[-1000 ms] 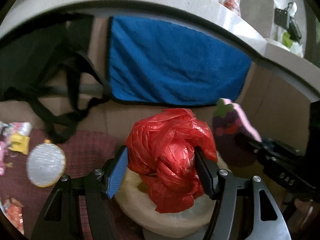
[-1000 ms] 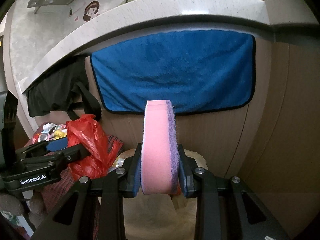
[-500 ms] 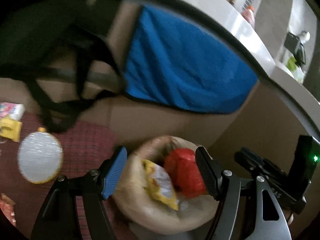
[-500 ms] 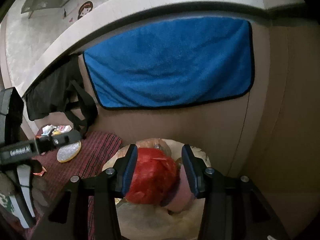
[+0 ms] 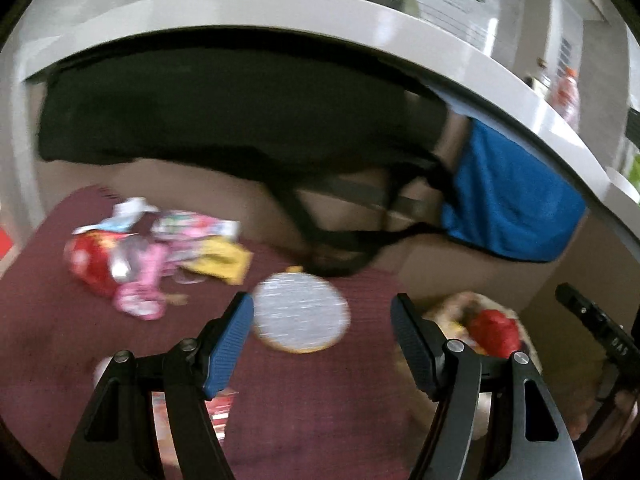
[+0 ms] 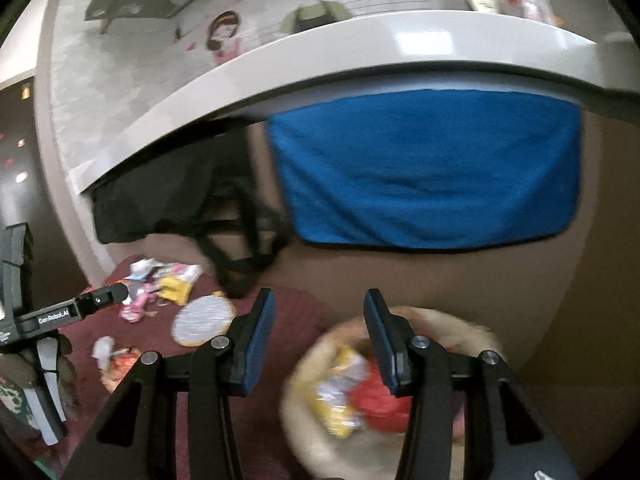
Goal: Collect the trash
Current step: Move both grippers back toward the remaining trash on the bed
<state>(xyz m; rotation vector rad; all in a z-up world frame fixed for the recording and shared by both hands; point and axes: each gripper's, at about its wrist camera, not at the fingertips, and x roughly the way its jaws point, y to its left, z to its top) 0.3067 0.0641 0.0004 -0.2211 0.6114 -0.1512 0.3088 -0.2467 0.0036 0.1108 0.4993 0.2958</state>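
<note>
My left gripper [image 5: 322, 330] is open and empty above the maroon mat [image 5: 320, 420]. Beyond its fingers lies a round silver disc [image 5: 300, 312]. Farther left sits a heap of wrappers [image 5: 156, 252] in red, pink and yellow. At the right edge a beige round basket [image 5: 452, 308] holds the red plastic bag [image 5: 496, 330]. My right gripper [image 6: 318, 336] is open and empty too, above the near left rim of the basket [image 6: 440, 320]. The basket holds the red bag [image 6: 380, 400] and a yellow wrapper [image 6: 340, 392]. The left gripper [image 6: 100, 300] shows at the left in the right wrist view.
A blue towel [image 6: 428, 168] and a black bag with straps [image 5: 224, 116] hang under a white counter [image 5: 280, 12] against the brown cabinet front. More scraps [image 6: 116, 356] lie on the mat at the near left.
The left gripper let the red bag drop into the basket and swung left over the mat. The right gripper let go of the pink sponge and moved left.
</note>
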